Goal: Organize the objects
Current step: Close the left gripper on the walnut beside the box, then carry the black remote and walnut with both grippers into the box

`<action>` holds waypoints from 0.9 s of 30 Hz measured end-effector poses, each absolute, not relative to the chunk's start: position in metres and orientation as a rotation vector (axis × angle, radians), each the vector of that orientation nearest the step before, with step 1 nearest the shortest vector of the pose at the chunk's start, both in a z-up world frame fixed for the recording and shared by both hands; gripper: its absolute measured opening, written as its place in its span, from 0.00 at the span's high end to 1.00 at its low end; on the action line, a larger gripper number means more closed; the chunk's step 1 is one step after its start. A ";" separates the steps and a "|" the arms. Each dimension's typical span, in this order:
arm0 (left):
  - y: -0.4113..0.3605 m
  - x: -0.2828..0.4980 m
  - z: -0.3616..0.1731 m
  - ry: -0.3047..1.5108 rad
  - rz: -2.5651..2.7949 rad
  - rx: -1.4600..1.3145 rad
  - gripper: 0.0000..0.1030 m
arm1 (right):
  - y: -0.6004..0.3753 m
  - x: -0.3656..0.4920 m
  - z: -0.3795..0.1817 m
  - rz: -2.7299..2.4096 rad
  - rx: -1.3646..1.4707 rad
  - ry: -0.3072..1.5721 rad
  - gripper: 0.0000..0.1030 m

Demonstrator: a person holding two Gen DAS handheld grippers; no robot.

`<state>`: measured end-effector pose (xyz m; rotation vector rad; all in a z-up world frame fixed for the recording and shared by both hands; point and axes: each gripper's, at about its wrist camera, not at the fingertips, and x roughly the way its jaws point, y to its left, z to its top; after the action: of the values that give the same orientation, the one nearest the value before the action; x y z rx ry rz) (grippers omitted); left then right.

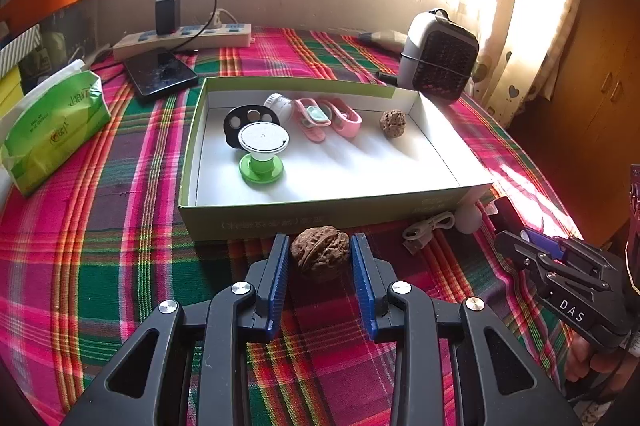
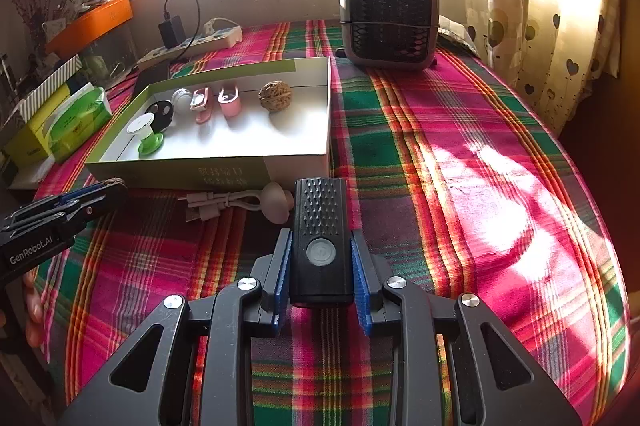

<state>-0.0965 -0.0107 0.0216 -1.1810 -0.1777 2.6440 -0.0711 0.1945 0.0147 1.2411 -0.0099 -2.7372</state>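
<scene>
Both grippers loaded, box just ahead

L gripper clamps walnut at box's near wall; R gripper pinches black flashlight at box's near-right corner. Inside box: green spool, pink clips, 2nd walnut at far side.

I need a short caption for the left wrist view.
Left tongs grip a brown wrinkled walnut before the open green cardboard box.

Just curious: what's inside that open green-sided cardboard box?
Inside the box: a green-and-white spool, a black holed disc, a white cap, two pink clips and a walnut. The disc's lower part is hidden behind the spool.
</scene>
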 end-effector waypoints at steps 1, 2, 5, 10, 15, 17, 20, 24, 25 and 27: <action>-0.010 -0.096 0.023 -0.177 2.644 -1.175 0.72 | 0.194 -0.071 0.016 -2.737 1.238 -0.012 0.72; -0.010 -0.095 0.024 -0.177 2.644 -1.170 0.72 | 0.194 -0.070 0.017 -2.736 1.235 -0.016 0.72; -0.010 -0.094 0.029 -0.179 2.648 -1.154 0.72 | 0.193 -0.068 0.022 -2.736 1.216 -0.019 0.72; -0.011 -0.094 0.037 -0.185 2.649 -1.130 0.72 | 0.191 -0.069 0.031 -2.735 1.192 -0.022 0.72; -0.009 -0.101 0.045 -0.184 2.646 -1.111 0.72 | 0.187 -0.079 0.040 -2.723 1.172 -0.030 0.72; -0.008 -0.106 0.047 -0.180 2.648 -1.107 0.72 | 0.186 -0.085 0.042 -2.718 1.177 -0.030 0.72; -0.007 -0.113 0.048 -0.175 2.642 -1.109 0.72 | 0.184 -0.095 0.043 -2.699 1.192 -0.034 0.72; -0.005 -0.125 0.049 -0.170 2.640 -1.115 0.72 | 0.182 -0.109 0.043 -2.688 1.210 -0.030 0.72; -0.005 -0.129 0.048 -0.170 2.642 -1.116 0.72 | 0.181 -0.112 0.043 -2.684 1.210 -0.028 0.72; -0.005 -0.135 0.048 -0.169 2.643 -1.119 0.72 | 0.180 -0.119 0.043 -2.667 1.219 -0.041 0.72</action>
<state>-0.1350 -0.0048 0.0481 -1.1188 -0.1687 2.6431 -0.1192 0.1804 0.0435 1.2186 -0.0413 -2.6673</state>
